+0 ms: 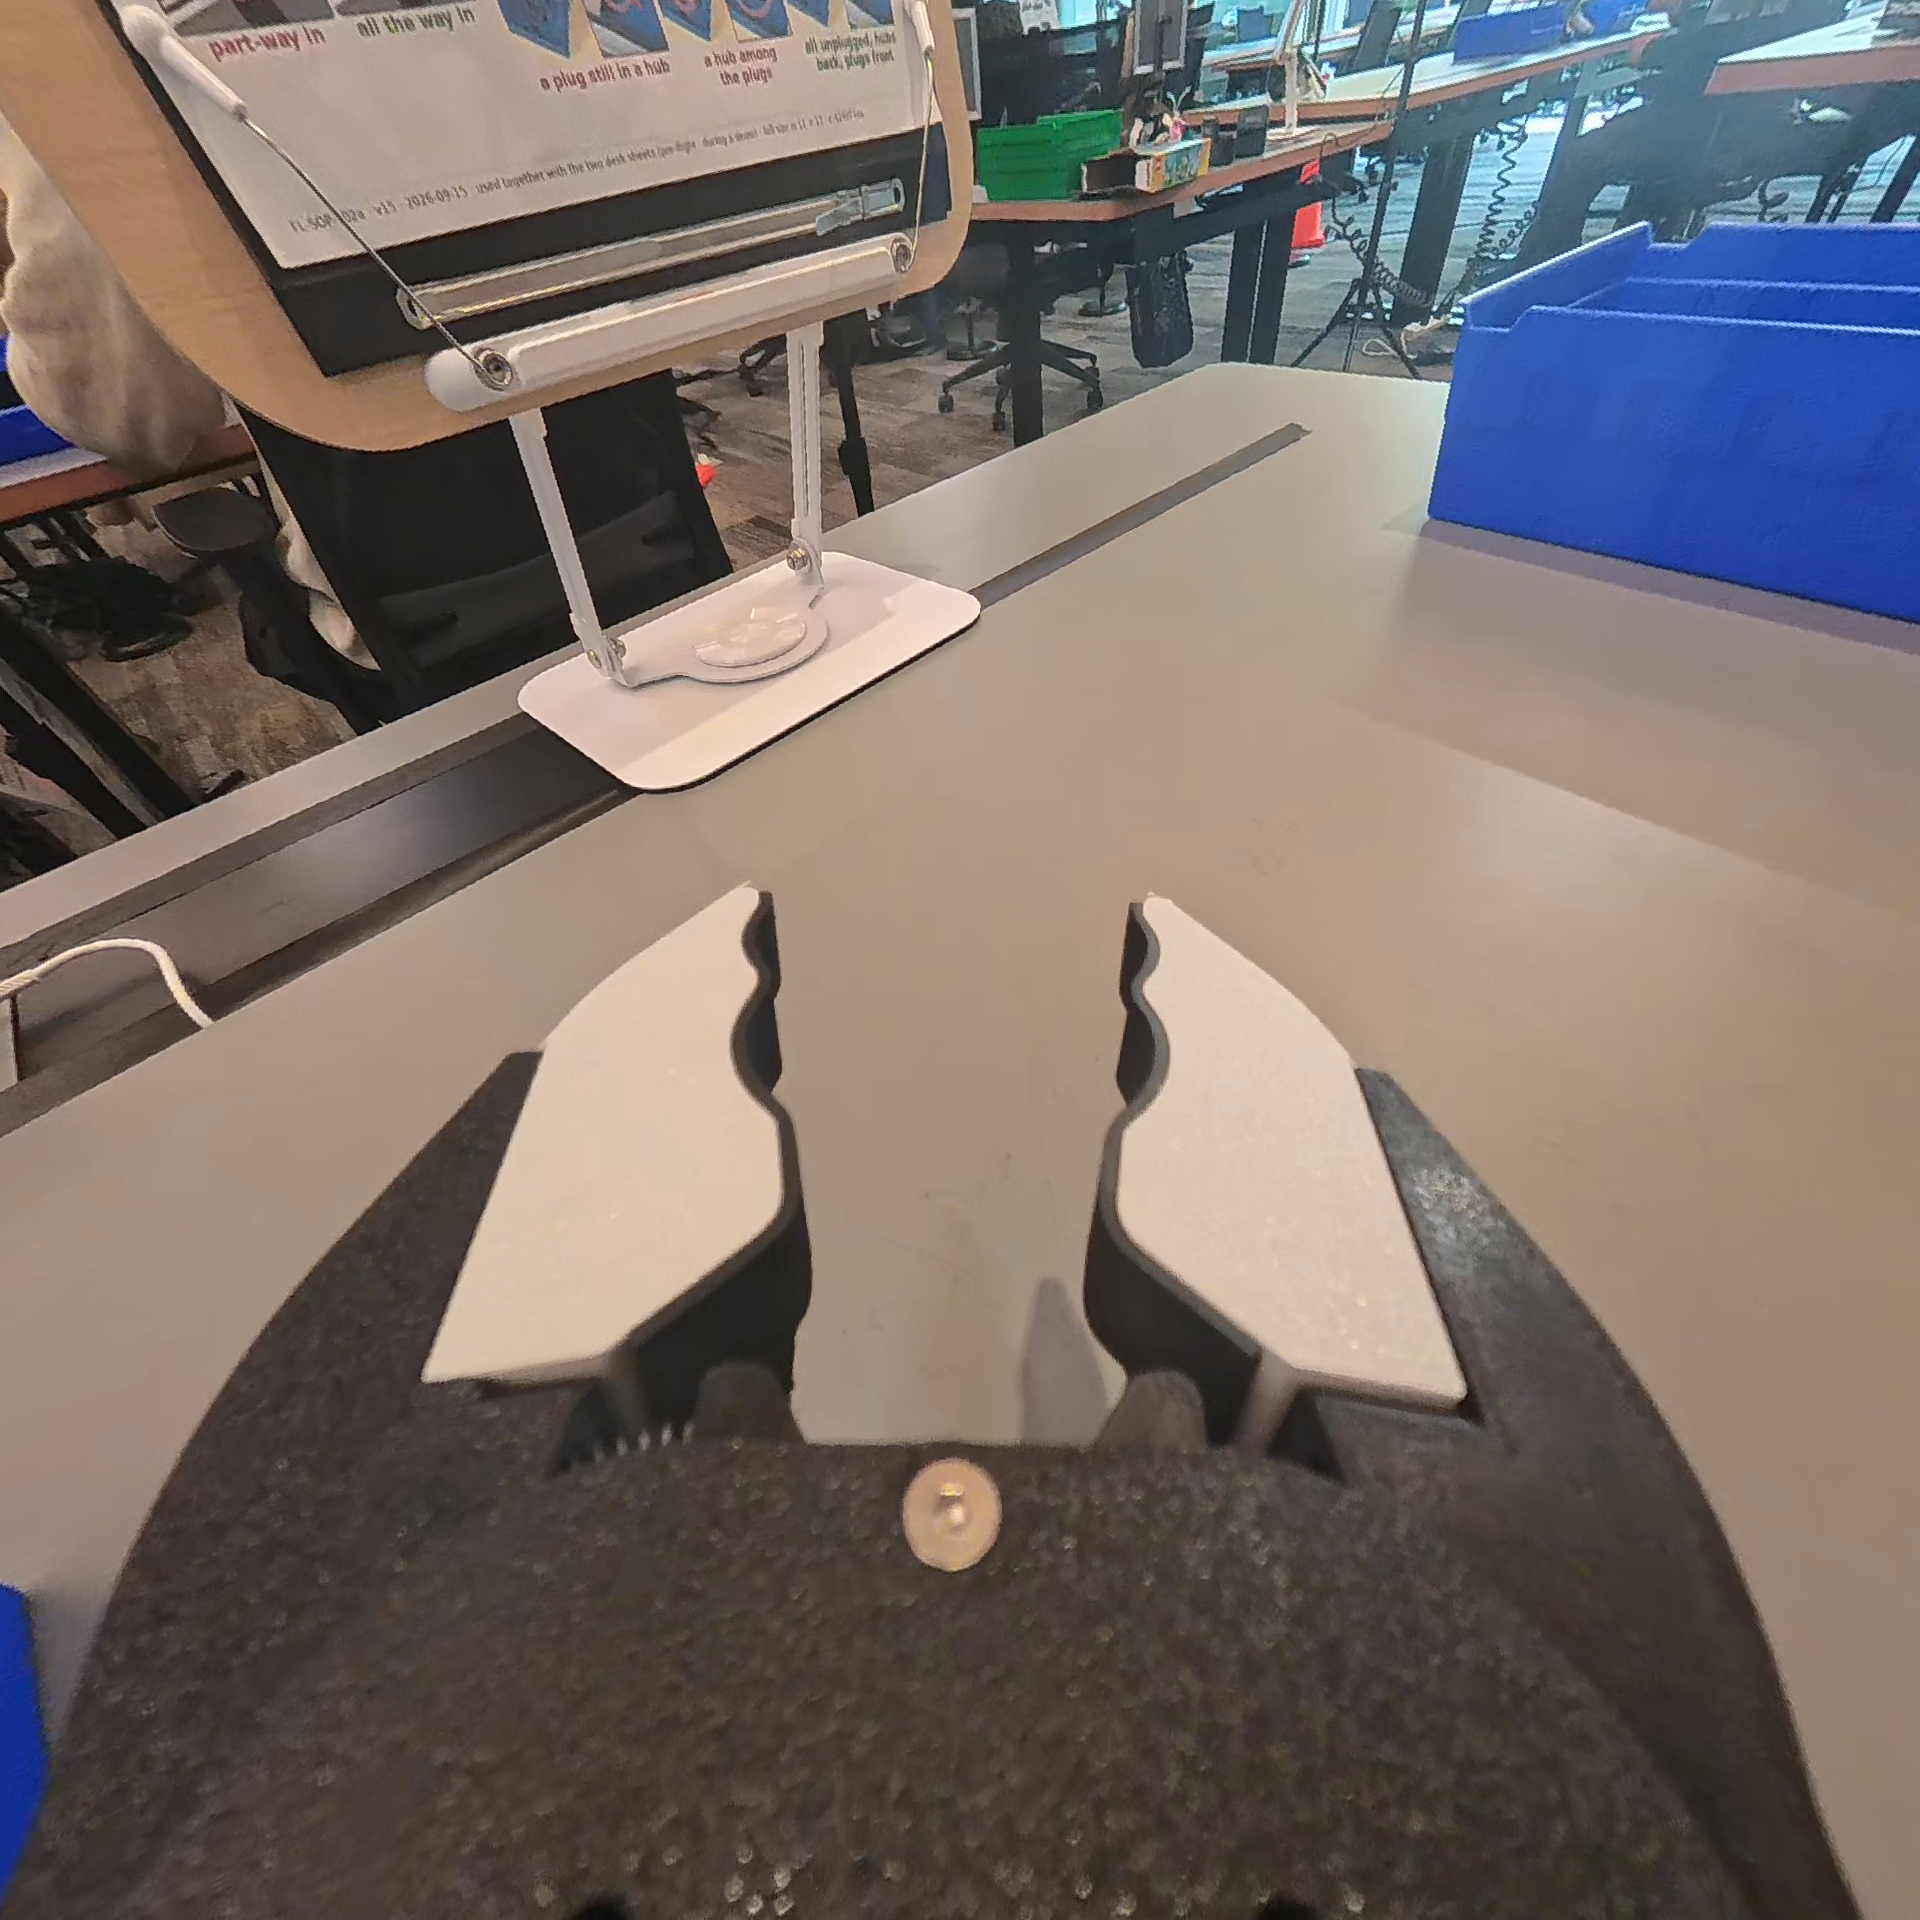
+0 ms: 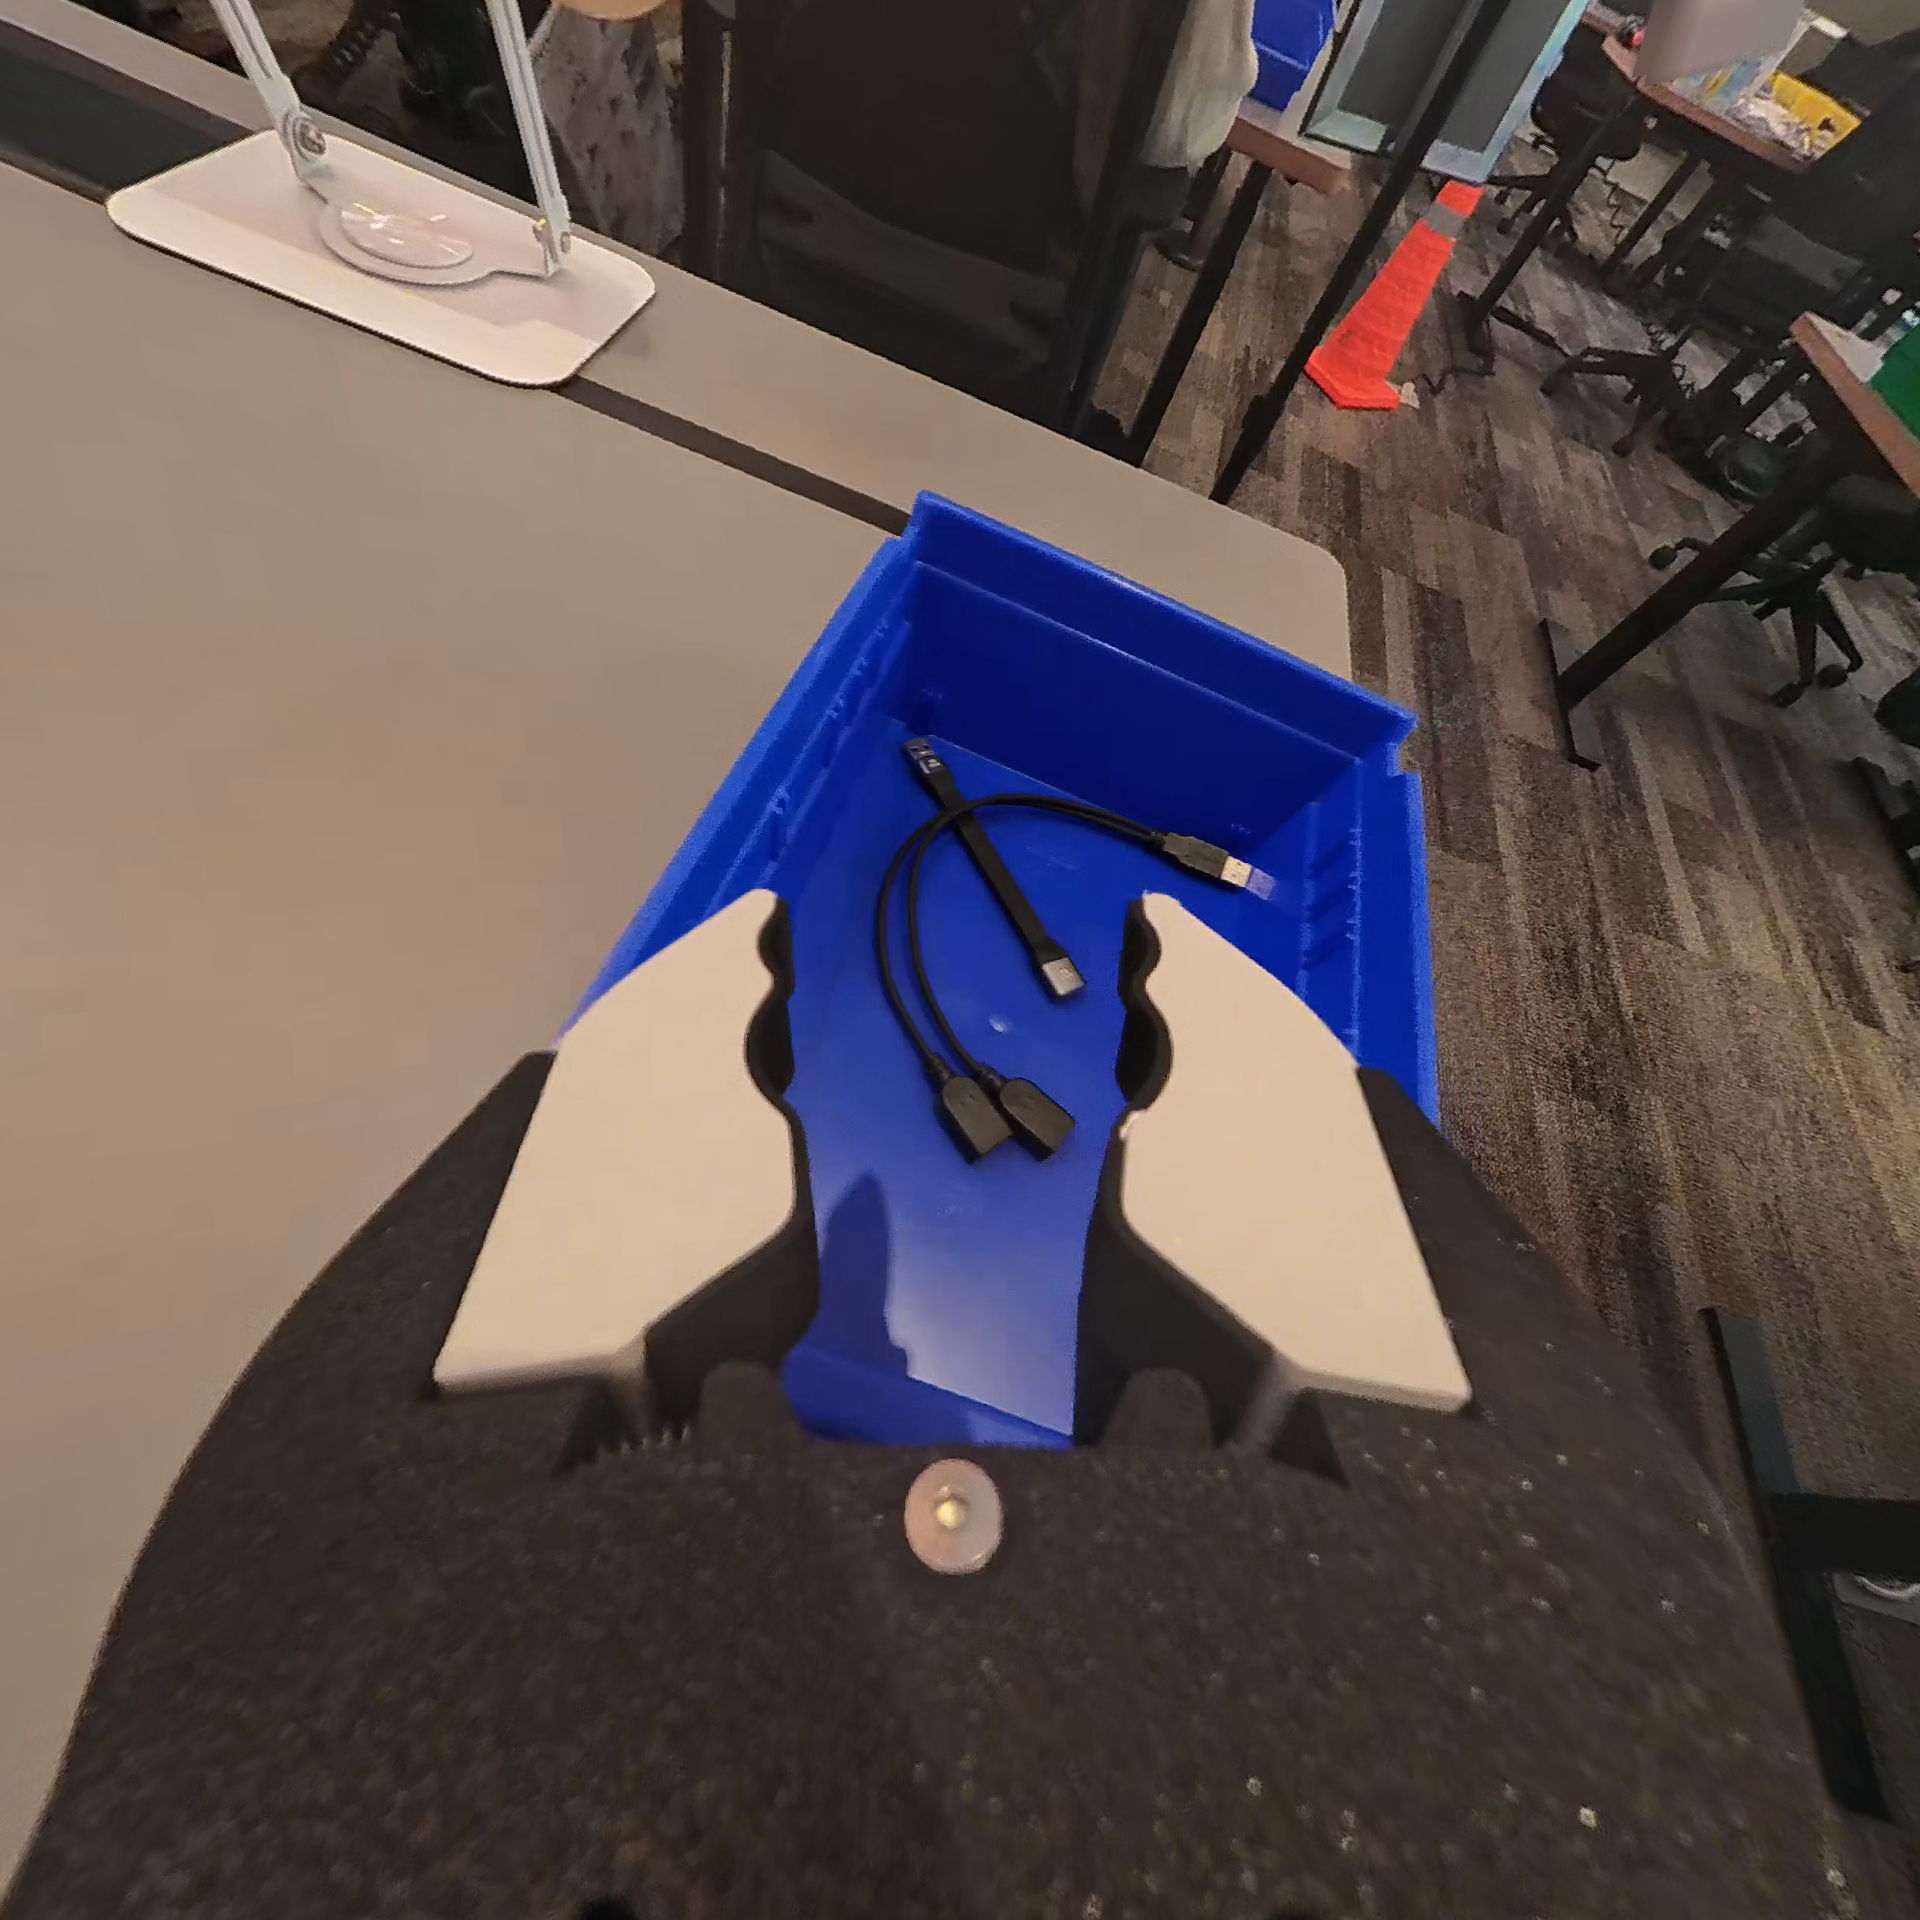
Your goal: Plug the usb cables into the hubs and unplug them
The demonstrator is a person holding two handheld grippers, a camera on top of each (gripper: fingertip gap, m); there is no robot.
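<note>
In the right wrist view a blue bin (image 2: 1049,644) stands at the table's right edge. Inside lie a black Y-shaped splitter cable (image 2: 914,894) with two sockets (image 2: 1003,1117) and one plug (image 2: 1210,857), and a short flat black cable (image 2: 997,883) crossing it. My right gripper (image 2: 956,909) is open and empty, hovering above the bin's near end, over the cables. My left gripper (image 1: 951,904) is open and empty above the bare grey table (image 1: 1351,883). No hub shows in either view.
A white document stand (image 1: 748,665) holding a printed sheet (image 1: 540,114) stands at the table's far edge; its base shows in the right wrist view (image 2: 384,260). The blue bin (image 1: 1683,436) sits right of the left gripper. A white cable (image 1: 114,961) lies far left. An orange cone (image 2: 1382,312) is on the floor.
</note>
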